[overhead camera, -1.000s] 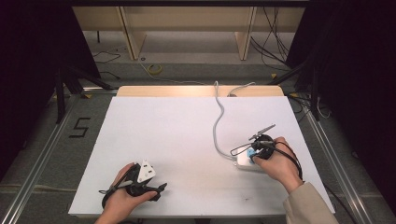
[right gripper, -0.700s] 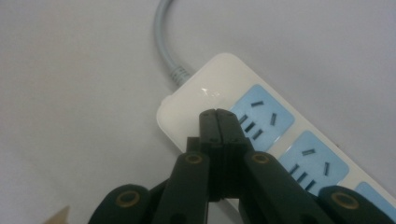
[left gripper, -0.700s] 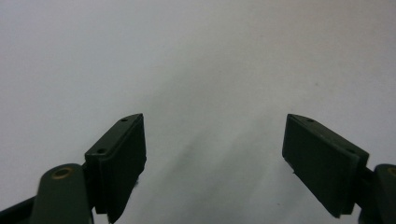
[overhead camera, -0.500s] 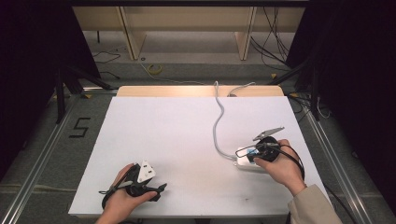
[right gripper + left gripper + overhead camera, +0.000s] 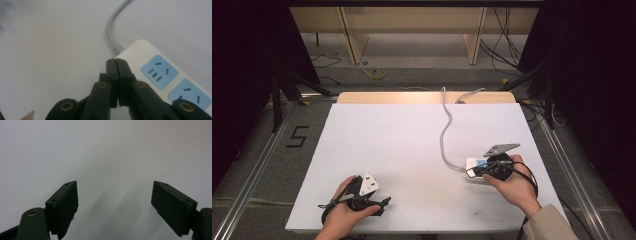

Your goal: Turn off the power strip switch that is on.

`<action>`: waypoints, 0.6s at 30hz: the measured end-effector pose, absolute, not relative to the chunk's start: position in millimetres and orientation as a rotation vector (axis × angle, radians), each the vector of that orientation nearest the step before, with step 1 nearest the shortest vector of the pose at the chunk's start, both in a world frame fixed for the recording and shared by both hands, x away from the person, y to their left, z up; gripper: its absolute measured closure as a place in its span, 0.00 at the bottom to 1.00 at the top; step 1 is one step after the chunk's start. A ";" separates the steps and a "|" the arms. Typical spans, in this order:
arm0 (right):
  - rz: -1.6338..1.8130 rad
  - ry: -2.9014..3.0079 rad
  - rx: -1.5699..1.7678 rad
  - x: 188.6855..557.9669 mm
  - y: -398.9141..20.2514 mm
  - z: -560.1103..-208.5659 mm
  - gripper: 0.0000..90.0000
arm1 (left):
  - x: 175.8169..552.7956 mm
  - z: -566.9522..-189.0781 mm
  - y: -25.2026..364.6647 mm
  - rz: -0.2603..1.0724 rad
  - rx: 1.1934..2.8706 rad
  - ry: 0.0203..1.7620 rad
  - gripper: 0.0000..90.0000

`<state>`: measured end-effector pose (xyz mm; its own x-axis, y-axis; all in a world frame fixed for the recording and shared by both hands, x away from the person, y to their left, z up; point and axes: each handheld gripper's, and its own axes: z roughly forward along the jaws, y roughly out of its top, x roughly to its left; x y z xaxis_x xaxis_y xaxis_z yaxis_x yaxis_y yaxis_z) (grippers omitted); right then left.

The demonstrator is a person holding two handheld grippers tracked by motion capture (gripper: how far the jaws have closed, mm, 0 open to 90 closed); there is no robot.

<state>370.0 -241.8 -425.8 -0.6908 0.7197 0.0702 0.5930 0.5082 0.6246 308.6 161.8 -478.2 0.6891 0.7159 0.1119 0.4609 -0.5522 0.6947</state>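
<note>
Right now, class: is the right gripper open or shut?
Shut: the right gripper has its two black jaws pressed together, nothing between them, tips at the power strip corner.

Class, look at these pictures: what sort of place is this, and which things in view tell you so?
Probably a lab or recording workspace, not a home. A bare white table stands on a frame of metal rails, dark curtains hang at both sides, and loose cables lie on the floor behind.

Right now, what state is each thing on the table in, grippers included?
Power strip: flat on the table, sockets empty.
Grey cable: attached to the strip, trailing off the far edge.
Right gripper: shut, tips at the strip's cable end.
Left gripper: open, nothing between the jaws.
</note>
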 end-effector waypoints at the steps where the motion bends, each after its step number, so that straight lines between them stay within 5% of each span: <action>1: 0.948 2.551 1.115 369.2 -241.0 -426.1 0.99 | 308.6 -478.3 161.8 0.511 2.250 0.897 0.24; 18: 1.085 2.591 0.927 350.7 -230.2 -438.9 0.85 | 307.8 -478.3 160.1 0.492 2.251 0.896 0.24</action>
